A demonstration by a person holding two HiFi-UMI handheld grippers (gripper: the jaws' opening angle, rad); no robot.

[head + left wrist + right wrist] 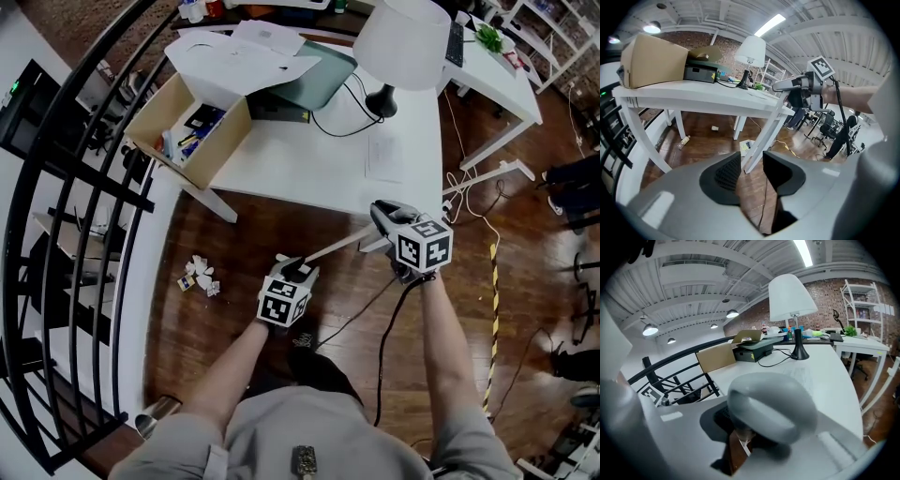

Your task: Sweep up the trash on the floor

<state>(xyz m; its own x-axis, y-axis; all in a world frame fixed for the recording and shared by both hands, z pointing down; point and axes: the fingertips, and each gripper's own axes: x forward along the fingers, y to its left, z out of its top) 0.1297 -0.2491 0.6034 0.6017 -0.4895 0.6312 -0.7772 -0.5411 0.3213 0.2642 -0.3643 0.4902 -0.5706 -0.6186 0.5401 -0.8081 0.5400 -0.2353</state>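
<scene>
Dark plank floor point(234, 319), with one white table point(309, 159) standing on it.

- Far left: black metal railing point(56, 234).
- Small heap of crumpled white paper trash point(199, 276), lying on the floor between that railing and your left gripper point(298, 267), apart from both.
- Under the table: a fallen clear plastic bottle point(683, 141) and a small pale cup point(715, 127).
- Left gripper: jaws well apart, gripping nothing. The white slanted bar point(766, 136) seen through the gap looks to be a table leg beyond them.
- Right gripper point(738, 439): at the table's near edge, jaws almost together, one of them blurred, with nothing identifiable pinched.

No broom or dustpan is in view, so you probably need to fetch one first. Then work the heap away from the railing toward open floor. Use short strokes so scraps don't slip between the bars.
</scene>
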